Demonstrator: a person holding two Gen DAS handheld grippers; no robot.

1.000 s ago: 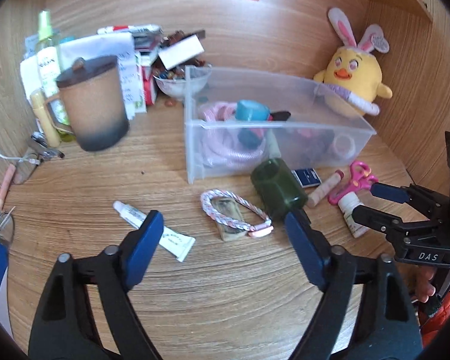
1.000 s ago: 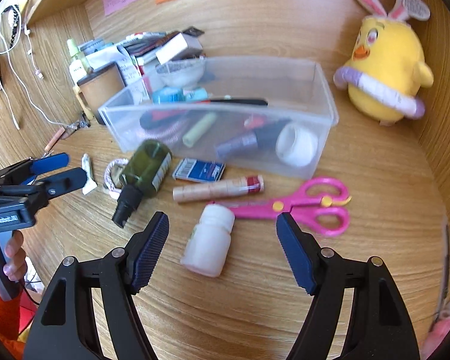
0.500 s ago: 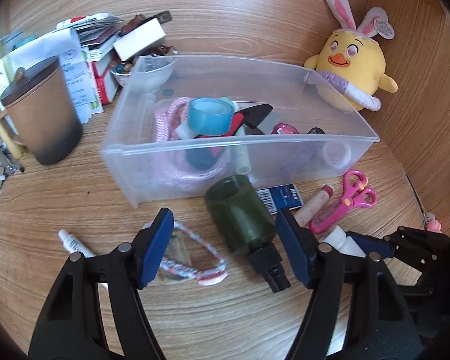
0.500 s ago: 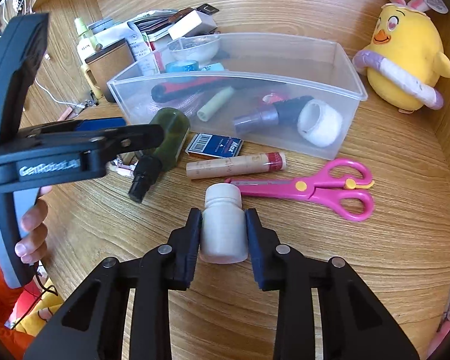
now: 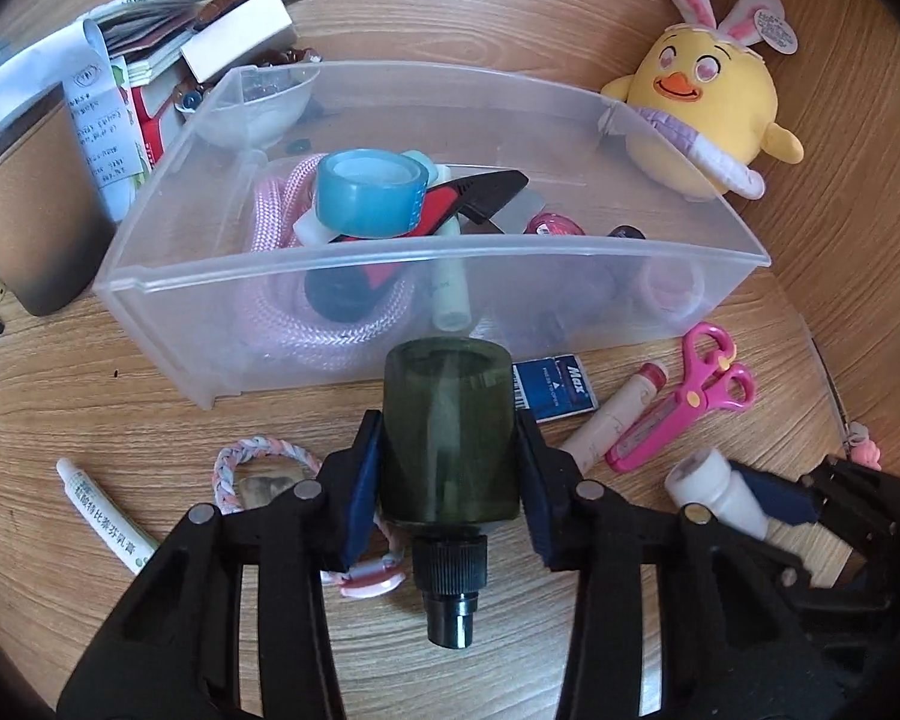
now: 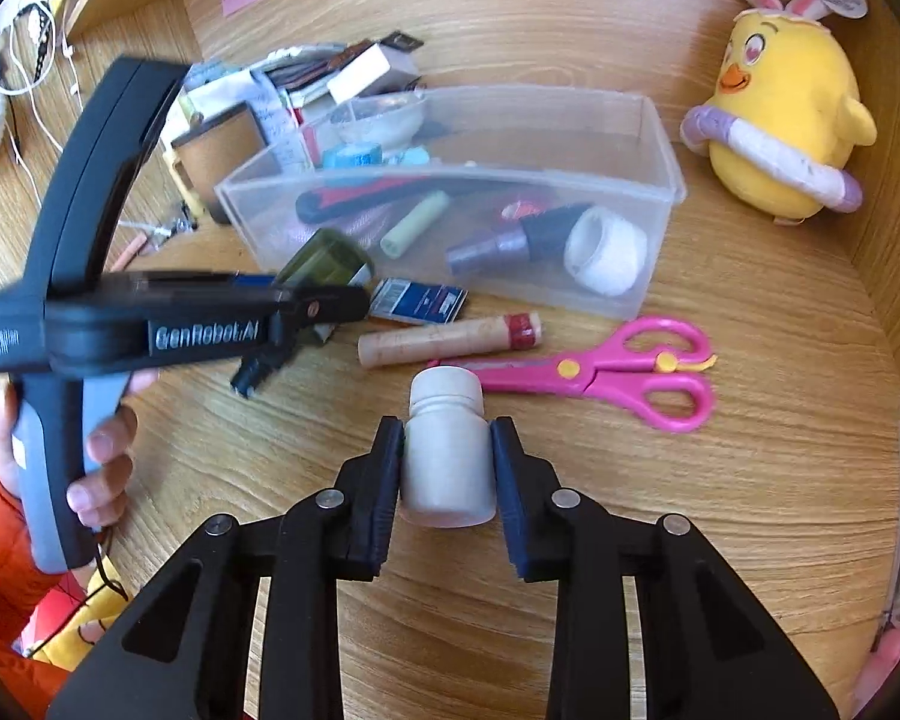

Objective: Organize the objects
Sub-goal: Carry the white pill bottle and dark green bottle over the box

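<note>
On the wooden desk (image 5: pixel 120 396), just in front of the clear bin (image 5: pixel 426 282), the green spray bottle (image 5: pixel 450 444) lies with its long axis running 12 to 6 in the left wrist view, black nozzle toward 6. The left gripper (image 5: pixel 450 468) has just been closing, its pads now pressing the bottle's sides. At 3 o'clock from it, the right gripper (image 6: pixel 447 462) is clamped on the white pill bottle (image 6: pixel 447 450), which lies cap toward 12 in the right wrist view, near the pink scissors (image 6: pixel 618 375).

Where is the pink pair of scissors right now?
The pink scissors lie on the desk in front of the clear bin, beside the white bottle.
</note>
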